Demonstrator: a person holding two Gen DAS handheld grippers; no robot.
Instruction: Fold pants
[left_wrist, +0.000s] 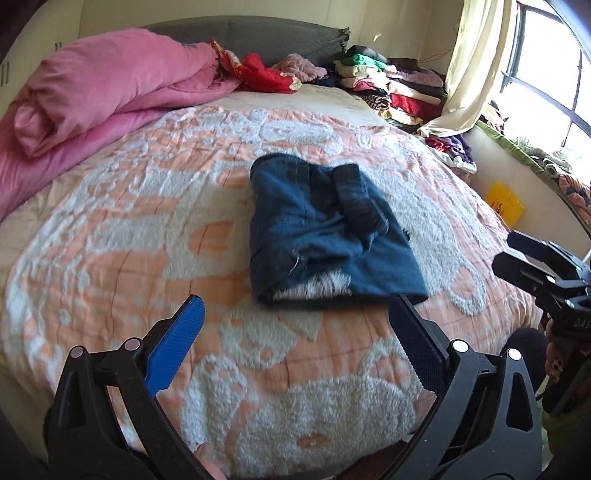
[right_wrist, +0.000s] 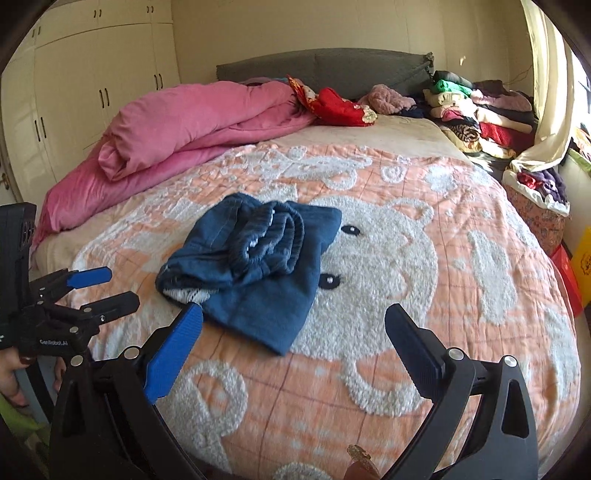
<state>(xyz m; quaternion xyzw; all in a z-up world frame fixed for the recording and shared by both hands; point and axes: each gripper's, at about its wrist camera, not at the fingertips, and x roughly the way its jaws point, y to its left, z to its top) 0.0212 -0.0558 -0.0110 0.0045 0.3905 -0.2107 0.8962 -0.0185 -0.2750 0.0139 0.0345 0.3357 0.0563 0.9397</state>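
Dark blue pants (left_wrist: 325, 229) lie folded into a small bundle in the middle of the bed (left_wrist: 110, 229); their waistband is rolled on top and white lining shows at the near edge. In the left wrist view my left gripper (left_wrist: 297, 301) hovers open just short of the bundle's near edge and holds nothing. My right gripper (left_wrist: 511, 253) shows at the right edge, also open. In the right wrist view the pants (right_wrist: 255, 266) lie ahead and to the left of my right gripper (right_wrist: 293, 308), whose jaws stand wide and empty. My left gripper (right_wrist: 123, 287) sits at the far left, clear of the cloth.
A pink duvet (left_wrist: 103, 99) is heaped along the bed's left side. Stacks of folded clothes (left_wrist: 391, 85) and a red garment (left_wrist: 266, 74) sit by the grey headboard (right_wrist: 325, 66). A curtain (left_wrist: 469, 74), a yellow bag (left_wrist: 504, 203) and a wardrobe (right_wrist: 92, 74) border the bed.
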